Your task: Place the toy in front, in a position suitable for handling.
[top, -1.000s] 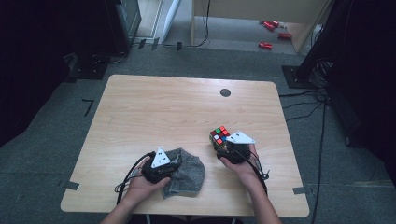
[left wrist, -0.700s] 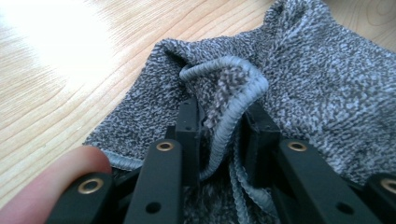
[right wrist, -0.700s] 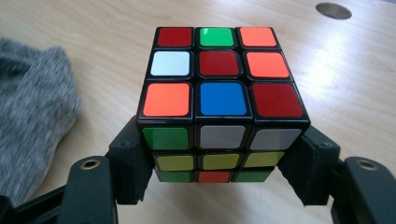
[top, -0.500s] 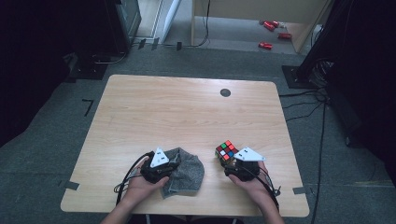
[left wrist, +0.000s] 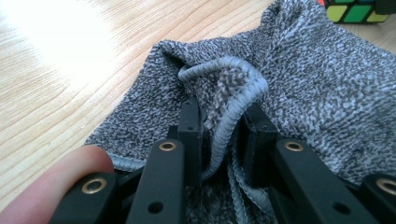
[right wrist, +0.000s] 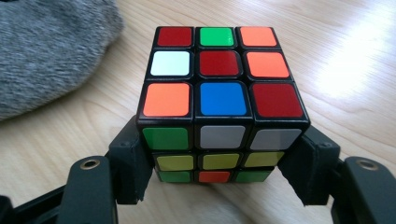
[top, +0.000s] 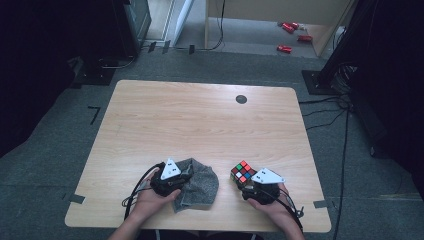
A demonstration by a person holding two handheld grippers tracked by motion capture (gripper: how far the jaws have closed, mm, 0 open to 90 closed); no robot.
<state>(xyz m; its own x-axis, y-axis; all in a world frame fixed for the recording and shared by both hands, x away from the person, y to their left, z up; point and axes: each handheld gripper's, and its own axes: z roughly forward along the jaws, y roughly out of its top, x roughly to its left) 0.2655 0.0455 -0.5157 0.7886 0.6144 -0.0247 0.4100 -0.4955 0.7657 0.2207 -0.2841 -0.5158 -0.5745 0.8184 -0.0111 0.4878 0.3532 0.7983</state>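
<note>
The right gripper [top: 248, 181], squeezing the puzzle cube [top: 243, 171], has carried it down beside the grey cloth [top: 200, 185], which the left gripper [top: 181, 176] pinches tight, so wrapping looks next

A light wooden bench [top: 200, 120] with round corners stands on a grey carpet floor [top: 60, 165], and a small black round spot [top: 241, 99] sits near its far edge. Bits of grey tape [top: 77, 198] stick to the floor by its near corners, and black cables [top: 345, 125] run along the floor on the right. Behind the bench are dark black stands [top: 130, 25], a pale wooden piece of furniture [top: 280, 10] and some small red things [top: 290, 27] on the floor.
</note>
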